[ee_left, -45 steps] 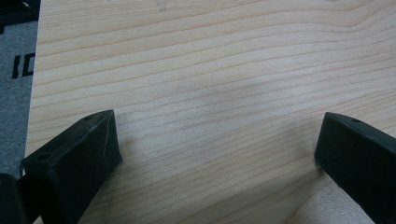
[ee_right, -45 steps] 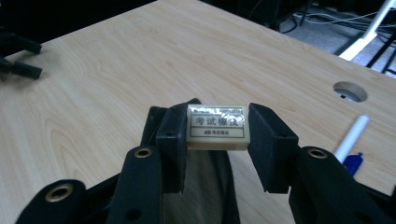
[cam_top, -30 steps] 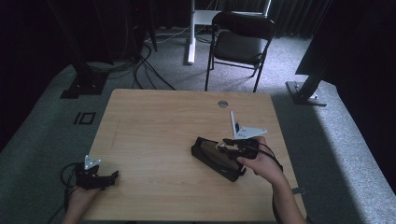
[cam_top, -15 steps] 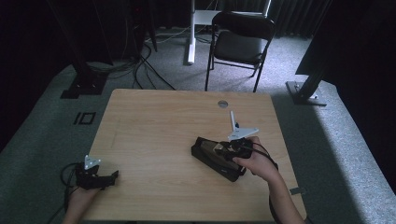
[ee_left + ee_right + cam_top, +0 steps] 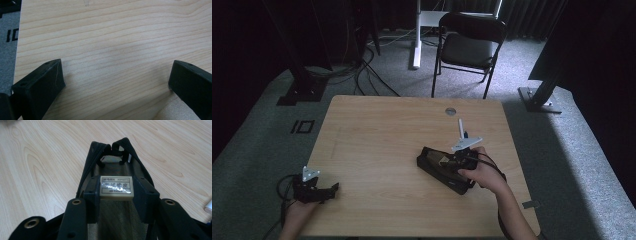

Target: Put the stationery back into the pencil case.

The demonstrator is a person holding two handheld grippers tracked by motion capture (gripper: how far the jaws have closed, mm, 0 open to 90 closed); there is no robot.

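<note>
Right gripper [image 5: 116, 188] — two black jaws clamped on one eraser [image 5: 116, 188], cream-coloured, in a printed wrapper, pinched at its two short ends. The eraser hangs inside the open mouth of one black pencil case [image 5: 115, 152], its zip edges spread to either side and mesh lining below. In the high view the case [image 5: 432, 162] lies on the right half of the worktop [image 5: 382, 135], the right hand [image 5: 479, 172] over its near end. One white pen [image 5: 459, 126] lies just beyond the case.

Left gripper [image 5: 116, 80] — two jaws spread wide, gripping nothing, bare wood between them; it rests at the worktop's near left corner [image 5: 314, 187].

Beyond the worktop: one black folding chair [image 5: 469, 47].
</note>
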